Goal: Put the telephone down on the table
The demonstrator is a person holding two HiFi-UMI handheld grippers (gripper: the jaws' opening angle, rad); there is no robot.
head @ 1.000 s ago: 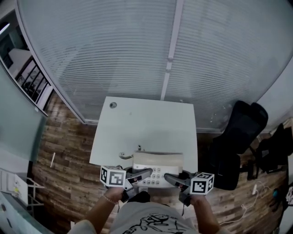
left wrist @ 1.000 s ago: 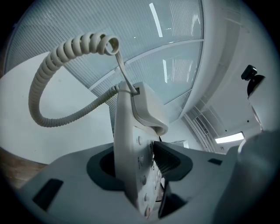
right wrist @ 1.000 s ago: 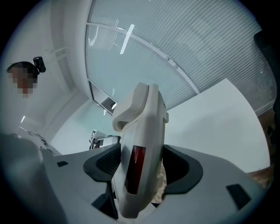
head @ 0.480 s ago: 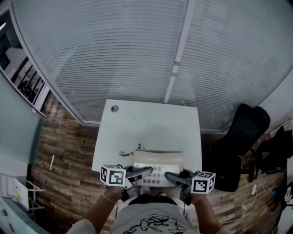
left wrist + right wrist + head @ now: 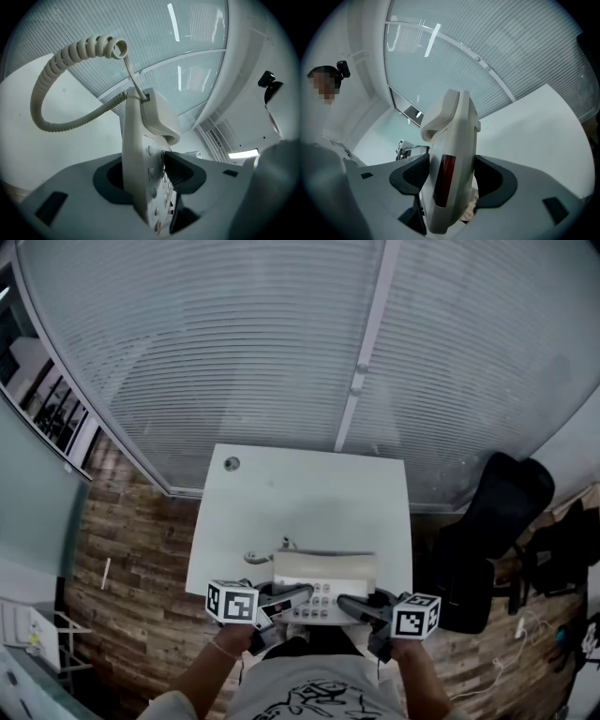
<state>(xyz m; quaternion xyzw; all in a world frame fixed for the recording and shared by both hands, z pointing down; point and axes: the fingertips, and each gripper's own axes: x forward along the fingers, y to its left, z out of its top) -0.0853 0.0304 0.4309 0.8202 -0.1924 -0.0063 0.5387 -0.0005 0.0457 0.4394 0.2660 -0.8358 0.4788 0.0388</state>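
**Step in hand: lowering the telephone onto the table**

The telephone (image 5: 324,570) sits level at the middle of the table's (image 5: 300,493) near edge, and its front part appears to overhang that edge. We cannot tell whether its base already touches the surface.

1. We lower both sides at the same rate, so the base meets the table flat and the handset (image 5: 159,117) is not shaken from its cradle.
2. We carry the set towards the far edge before letting go, because a base that overhangs the near edge could tip off.
3. We watch the coiled cord (image 5: 89,46), which loops out on the left side, so that it does not end up under the base.
4. We part the jaws only once the base rests fully on the table.

**Pose**

The left gripper (image 5: 292,595) clamps the telephone's left side and its pads press on the keypad face and the underside. The right gripper (image 5: 354,604) clamps the right side in the same way. Both grippers point inwards and slightly downwards. The forearms come in from the near edge, one on each side of the set.
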